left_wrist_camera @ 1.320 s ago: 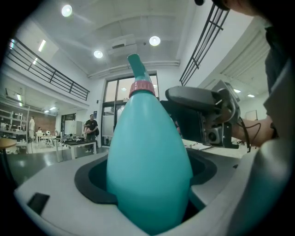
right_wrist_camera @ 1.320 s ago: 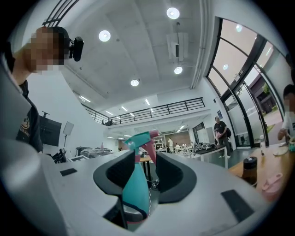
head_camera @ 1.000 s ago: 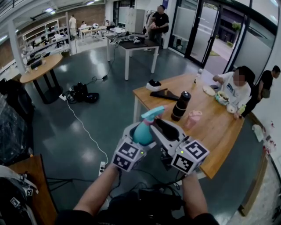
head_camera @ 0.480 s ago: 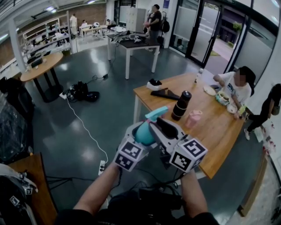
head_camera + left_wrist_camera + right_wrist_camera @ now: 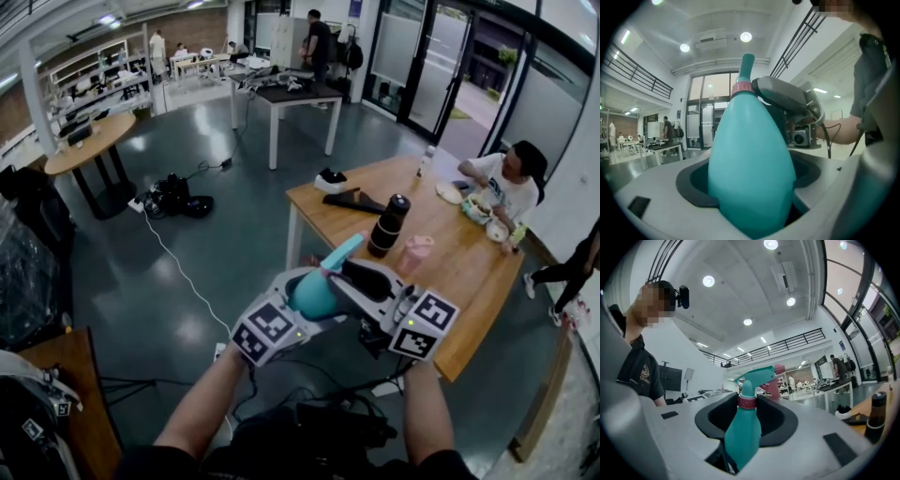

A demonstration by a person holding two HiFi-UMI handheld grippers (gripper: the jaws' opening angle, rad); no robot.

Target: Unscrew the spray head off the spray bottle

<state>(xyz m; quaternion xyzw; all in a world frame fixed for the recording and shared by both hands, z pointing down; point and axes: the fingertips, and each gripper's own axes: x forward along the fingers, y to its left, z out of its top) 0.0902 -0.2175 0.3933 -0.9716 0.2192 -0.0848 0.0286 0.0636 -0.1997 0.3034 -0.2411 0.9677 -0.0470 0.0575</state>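
Note:
A teal spray bottle (image 5: 311, 295) is held up in front of me, tilted, with its spray head (image 5: 339, 253) pointing up and right. My left gripper (image 5: 302, 289) is shut on the bottle's fat body (image 5: 750, 159), which fills the left gripper view. My right gripper (image 5: 334, 275) comes in from the right at the neck. In the right gripper view the pink collar (image 5: 746, 401) under the spray head (image 5: 757, 376) sits between the dark pads (image 5: 780, 427). The jaws of the right gripper (image 5: 746, 414) have just been closing on that collar and now grip it.
A wooden table (image 5: 469, 281) stands ahead on the right with a black flask (image 5: 386, 225) and a pink cup (image 5: 412, 253); a person (image 5: 506, 187) sits at its far end. A cable and power strip (image 5: 217, 354) lie on the floor below the grippers.
The left gripper's marker cube has shifted left and down and the right one to the right. The bottle now leans further to the right.

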